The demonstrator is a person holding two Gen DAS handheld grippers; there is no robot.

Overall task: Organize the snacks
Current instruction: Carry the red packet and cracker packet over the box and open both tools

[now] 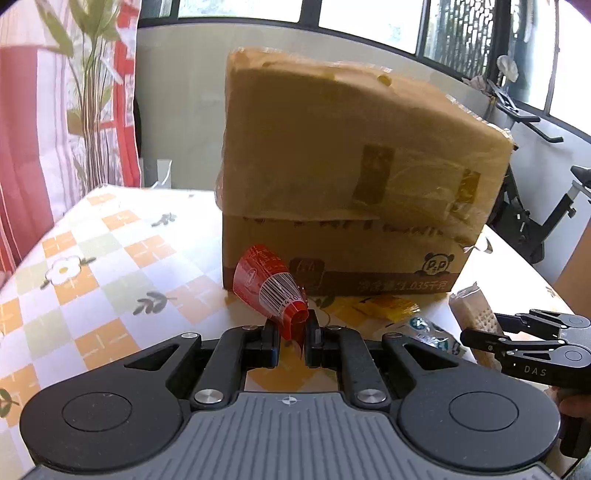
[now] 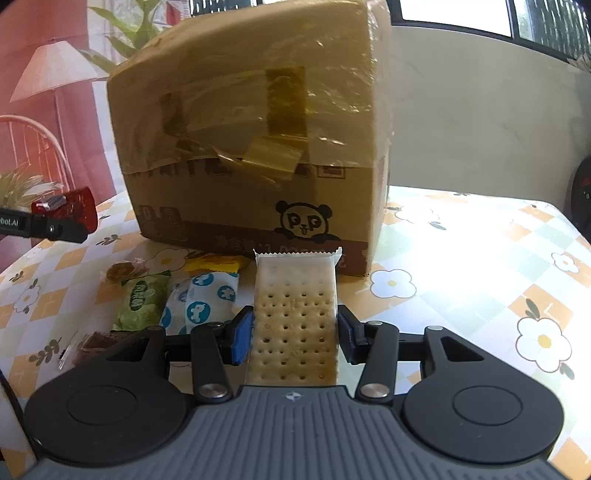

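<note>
Left wrist view: left tongs (image 1: 291, 332) pinch a red packet (image 1: 269, 288), probably lifted for boxing; right tongs (image 2: 295, 332) clamp a cracker pack (image 2: 295, 314) before the box (image 2: 251, 147).

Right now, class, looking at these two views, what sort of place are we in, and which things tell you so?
Probably a home, likely a dining corner by a window. A flowered tablecloth covers the table, a patterned curtain hangs beside it, and an exercise bike stands near the windows.
</note>
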